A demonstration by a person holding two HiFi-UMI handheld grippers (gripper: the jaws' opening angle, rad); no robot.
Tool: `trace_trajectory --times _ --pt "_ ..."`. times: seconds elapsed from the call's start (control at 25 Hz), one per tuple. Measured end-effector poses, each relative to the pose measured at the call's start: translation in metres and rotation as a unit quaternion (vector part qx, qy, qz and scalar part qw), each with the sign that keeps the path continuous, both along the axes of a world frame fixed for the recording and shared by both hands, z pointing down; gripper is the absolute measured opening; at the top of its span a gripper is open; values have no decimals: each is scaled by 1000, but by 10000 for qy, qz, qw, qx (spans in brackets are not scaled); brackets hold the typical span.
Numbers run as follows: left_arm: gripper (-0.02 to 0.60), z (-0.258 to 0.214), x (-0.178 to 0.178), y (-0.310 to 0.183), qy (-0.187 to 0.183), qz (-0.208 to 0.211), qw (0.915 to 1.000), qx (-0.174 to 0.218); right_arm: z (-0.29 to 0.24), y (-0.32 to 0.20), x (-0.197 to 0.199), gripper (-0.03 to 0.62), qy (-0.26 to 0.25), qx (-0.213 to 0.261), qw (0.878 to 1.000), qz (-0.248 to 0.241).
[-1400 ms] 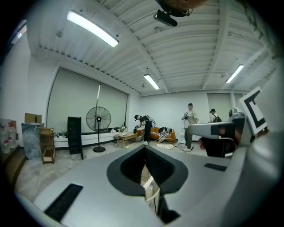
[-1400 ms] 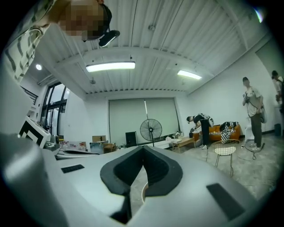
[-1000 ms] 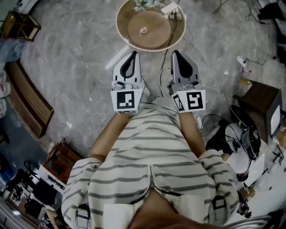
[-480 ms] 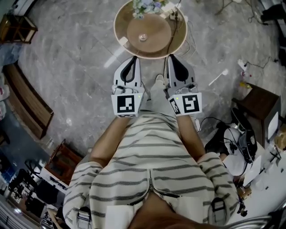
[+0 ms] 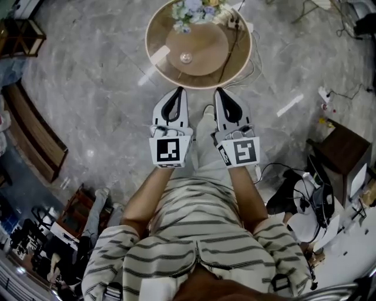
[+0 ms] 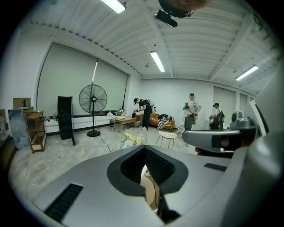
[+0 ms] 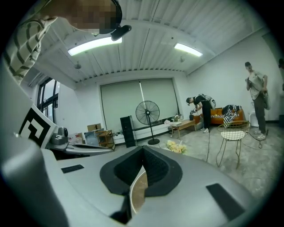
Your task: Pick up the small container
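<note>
The small container (image 5: 185, 57) is a tiny pale thing standing on the raised inner disc of a round wooden table (image 5: 237, 62) at the top of the head view. Both grippers hang side by side over the floor, just short of the table's near rim. My left gripper (image 5: 180, 90) is shut with nothing in it, and so is my right gripper (image 5: 218, 90). In the left gripper view the jaws of the left gripper (image 6: 145, 147) meet, with a sliver of the table (image 6: 151, 190) behind them. The right gripper (image 7: 143, 149) shows the same shut jaws.
A bunch of flowers (image 5: 191, 10) and a power strip (image 5: 232, 16) with its cable lie on the table's far side. A wooden bench (image 5: 35, 135) stands left, a dark side table (image 5: 343, 144) and cables (image 5: 294, 170) right. Several people (image 6: 191, 108), a fan (image 6: 93, 99) and a wire chair (image 7: 233, 133) are farther off.
In the head view the table has slid lower and shows more fully. Both grippers have drawn closer together and sit lower in the frame, still shut.
</note>
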State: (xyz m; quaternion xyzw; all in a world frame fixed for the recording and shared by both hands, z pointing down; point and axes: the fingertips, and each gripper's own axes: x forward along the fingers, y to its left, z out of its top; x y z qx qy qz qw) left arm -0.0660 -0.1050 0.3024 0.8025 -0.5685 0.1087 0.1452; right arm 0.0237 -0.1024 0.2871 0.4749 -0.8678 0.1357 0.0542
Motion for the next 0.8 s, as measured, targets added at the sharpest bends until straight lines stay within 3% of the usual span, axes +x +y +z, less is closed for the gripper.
trace_trajectory --times 0.2,0.52,0.8 --pt "-3 50 0 -7 63 -225 9993 -286 47 -9 3 8 -83 -312 9995 -18" --pt "-3 137 1 -21 75 -384 9978 -528 126 -19 -5 8 239 -592 9973 -357" --pt "-3 197 -3 -38 -46 -620 9955 -715 181 -29 2 8 245 -808 9961 -244"
